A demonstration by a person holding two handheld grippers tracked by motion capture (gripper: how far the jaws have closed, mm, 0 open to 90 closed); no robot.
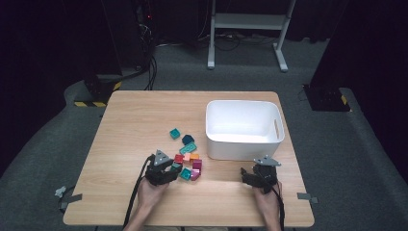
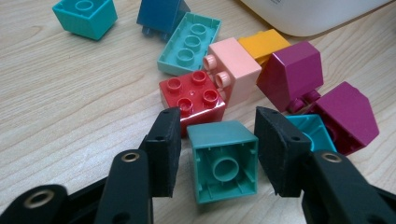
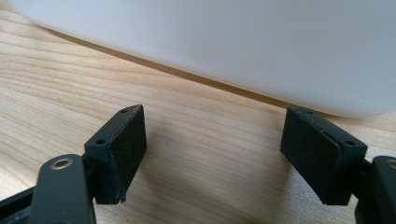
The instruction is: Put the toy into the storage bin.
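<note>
Near the wooden bench's (image 1: 130, 125) front edge, the left tool (image 2: 217, 140) half-closes around an upturned teal plastic brick (image 2: 224, 161), pads not yet pressing. The right tool (image 3: 212, 154) rests wide open, empty. An off-centre squeeze could twist the brick away.

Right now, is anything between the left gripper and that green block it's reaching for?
Nothing visible is. The green block lies hollow side up on the table between the left gripper jaws, with a small gap at each pad. The red block sits just beyond it, outside the jaws.
</note>
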